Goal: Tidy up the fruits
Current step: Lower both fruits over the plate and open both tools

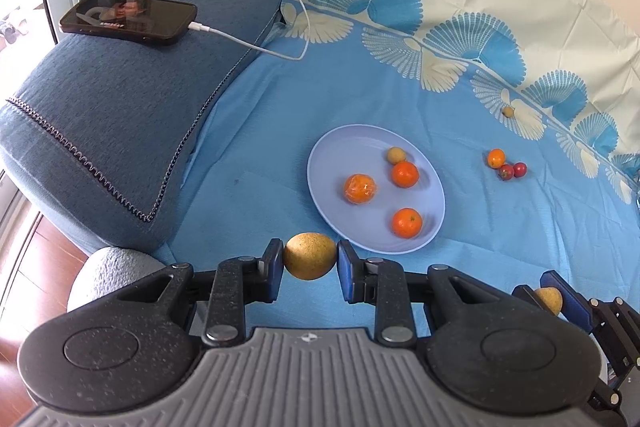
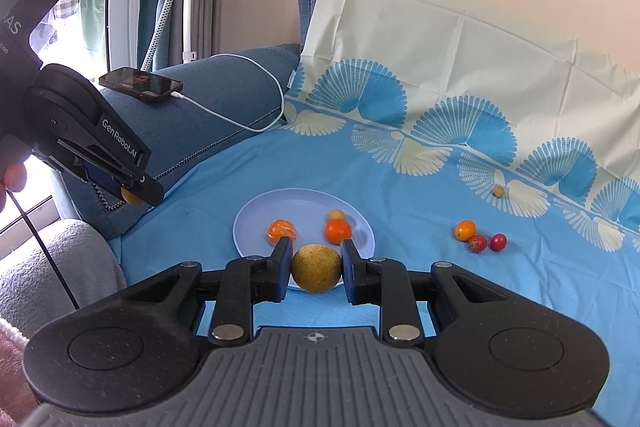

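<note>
My left gripper [image 1: 310, 255] is shut on a yellow-brown round fruit [image 1: 310, 261], held above the blue cloth just short of the pale blue plate [image 1: 332, 155]. On the plate lie two oranges [image 1: 405, 174], a wrapped orange [image 1: 360, 189] and a small brown fruit [image 1: 396, 155]. My right gripper [image 2: 316, 268] is shut on a second yellow-brown fruit [image 2: 316, 273] over the plate's [image 2: 252, 223] near rim. In the right wrist view, the left gripper [image 2: 134, 195] hangs at the left with its fruit partly hidden. The right gripper [image 1: 549, 299] shows at the lower right of the left wrist view.
Off the plate to the right lie a small orange fruit [image 1: 496, 158], two cherry tomatoes [image 1: 513, 171] and a tiny brown fruit [image 1: 508, 111]. A phone [image 1: 128, 19] on a white cable [image 1: 296, 11] rests on the blue sofa arm [image 1: 120, 115] at the left.
</note>
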Available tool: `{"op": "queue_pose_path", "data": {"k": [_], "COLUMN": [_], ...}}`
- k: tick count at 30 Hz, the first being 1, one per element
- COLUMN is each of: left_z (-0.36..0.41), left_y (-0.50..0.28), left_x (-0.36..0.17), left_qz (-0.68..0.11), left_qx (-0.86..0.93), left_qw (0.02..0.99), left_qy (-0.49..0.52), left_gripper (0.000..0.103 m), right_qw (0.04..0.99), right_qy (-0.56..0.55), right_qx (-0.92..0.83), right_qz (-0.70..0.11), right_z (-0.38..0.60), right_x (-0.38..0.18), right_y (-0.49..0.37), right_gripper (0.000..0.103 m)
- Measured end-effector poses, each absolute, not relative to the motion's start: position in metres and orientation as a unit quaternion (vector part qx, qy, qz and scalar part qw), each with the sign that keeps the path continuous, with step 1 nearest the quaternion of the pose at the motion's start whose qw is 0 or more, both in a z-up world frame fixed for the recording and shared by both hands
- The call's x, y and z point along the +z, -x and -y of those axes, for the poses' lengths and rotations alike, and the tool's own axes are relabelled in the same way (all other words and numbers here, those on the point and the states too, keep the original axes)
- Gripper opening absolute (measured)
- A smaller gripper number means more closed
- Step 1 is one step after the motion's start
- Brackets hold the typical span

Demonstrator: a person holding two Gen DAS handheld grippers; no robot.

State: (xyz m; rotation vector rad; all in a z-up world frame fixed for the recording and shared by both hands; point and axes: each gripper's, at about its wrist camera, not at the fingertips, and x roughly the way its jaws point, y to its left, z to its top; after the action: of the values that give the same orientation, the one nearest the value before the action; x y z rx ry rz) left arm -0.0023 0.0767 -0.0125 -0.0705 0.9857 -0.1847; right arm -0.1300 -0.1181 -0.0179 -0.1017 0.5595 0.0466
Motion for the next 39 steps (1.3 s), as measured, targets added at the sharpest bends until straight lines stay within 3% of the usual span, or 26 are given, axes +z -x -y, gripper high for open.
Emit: {"op": "queue_pose_path", "data": {"k": [15, 39], "left_z": [-0.036, 0.015], "left_y": [-0.048, -0.162], "left_x": [-0.030, -0.107], "left_qz": [-0.481, -0.508], "left_qx": [-0.105, -0.106], "left_qw": [0.871, 0.854], "left_qy": [0.010, -0.036], "left_gripper": [0.032, 0.032], "right_qw": [0.955, 0.926], "right_qy": [0.035, 0.009], "right_qx": [0.015, 0.034], "right_qz": [-0.295, -0.376], "right_z": [0.136, 0.150], "right_x": [-0.037, -0.112], "right_y": [0.082, -0.044], "right_gripper": [0.027, 0.027]}}
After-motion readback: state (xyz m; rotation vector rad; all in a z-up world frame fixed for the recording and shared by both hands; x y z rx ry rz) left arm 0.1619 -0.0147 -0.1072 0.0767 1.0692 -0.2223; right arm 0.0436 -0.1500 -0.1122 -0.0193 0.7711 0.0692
